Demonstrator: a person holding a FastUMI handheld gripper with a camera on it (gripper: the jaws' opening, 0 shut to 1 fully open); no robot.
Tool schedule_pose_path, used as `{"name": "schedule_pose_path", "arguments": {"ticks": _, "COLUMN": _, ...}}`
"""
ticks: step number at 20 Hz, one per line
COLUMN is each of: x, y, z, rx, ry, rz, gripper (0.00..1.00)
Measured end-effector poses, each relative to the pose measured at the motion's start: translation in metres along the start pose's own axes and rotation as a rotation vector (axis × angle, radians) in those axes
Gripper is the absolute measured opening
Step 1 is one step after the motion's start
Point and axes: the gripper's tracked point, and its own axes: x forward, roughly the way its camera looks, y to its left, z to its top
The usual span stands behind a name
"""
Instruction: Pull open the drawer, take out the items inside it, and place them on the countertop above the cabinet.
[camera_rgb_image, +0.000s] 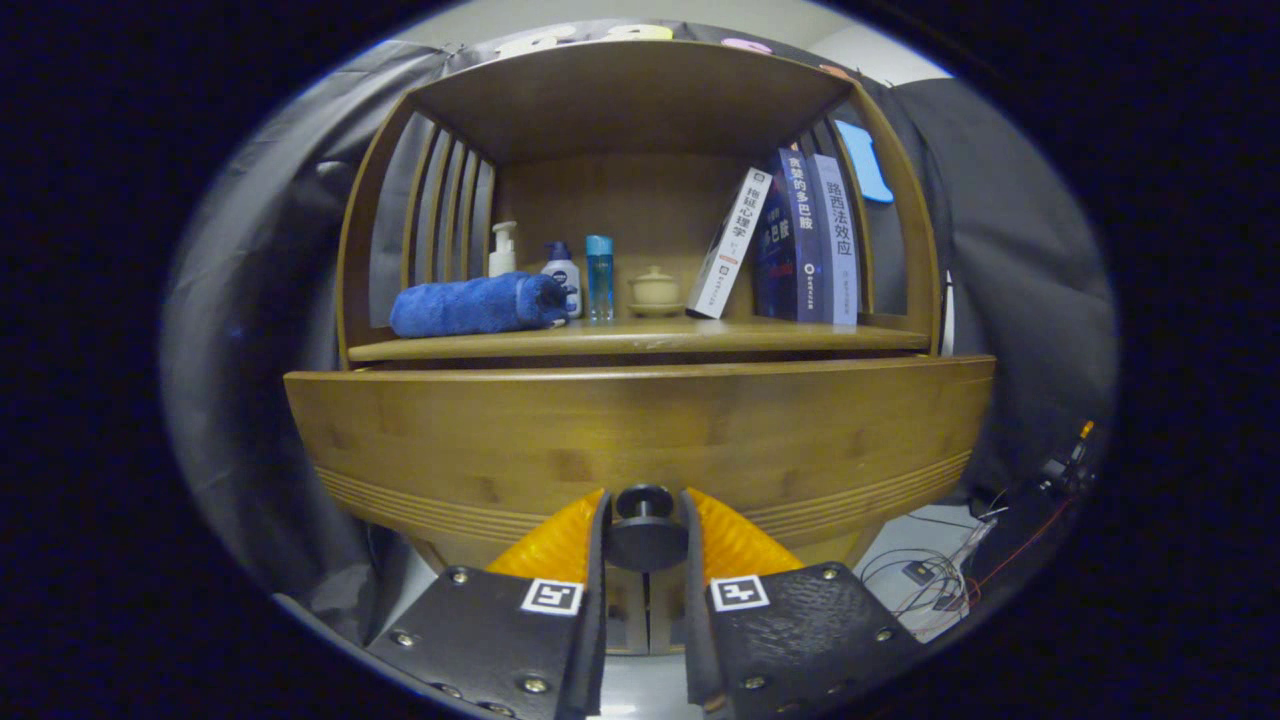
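Gripper (645, 530) right up close, fingers pinching the round knob (645, 528) from both sides, tight on it. Knob sits low and centre on the drawer (640, 440) front, which bulges wide just beyond the fingers. Looks pulled out a touch from the cabinet, hard to tell though. Up on the countertop (640, 340): rolled blue towel (475, 305) at left, pump bottle (503, 250) and two small bottles behind it, little lidded pot (656, 288) mid, books (790, 240) leaning at right. Tangled cables (940, 580) on the floor, far right.
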Motion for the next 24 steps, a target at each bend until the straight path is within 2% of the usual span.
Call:
{"name": "schedule_pose_path", "arguments": {"ticks": 13, "x": -0.101, "y": 0.001, "z": -0.028, "rx": 0.051, "ry": 0.001, "rz": 0.039, "gripper": 0.32}}
{"name": "schedule_pose_path", "arguments": {"ticks": 19, "x": -0.108, "y": 0.002, "z": -0.033, "rx": 0.034, "ry": 0.078, "rz": 0.035, "gripper": 0.32}}
{"name": "schedule_pose_path", "arguments": {"ticks": 20, "x": -0.109, "y": 0.006, "z": -0.026, "rx": 0.042, "ry": 0.083, "rz": 0.051, "gripper": 0.39}}
{"name": "schedule_pose_path", "arguments": {"ticks": 22, "x": -0.119, "y": 0.015, "z": -0.009, "rx": 0.041, "ry": 0.082, "rz": 0.086, "gripper": 0.68}}
{"name": "schedule_pose_path", "arguments": {"ticks": 24, "x": -0.124, "y": 0.011, "z": 0.025, "rx": 0.039, "ry": 0.019, "rz": 0.069, "gripper": 0.97}}
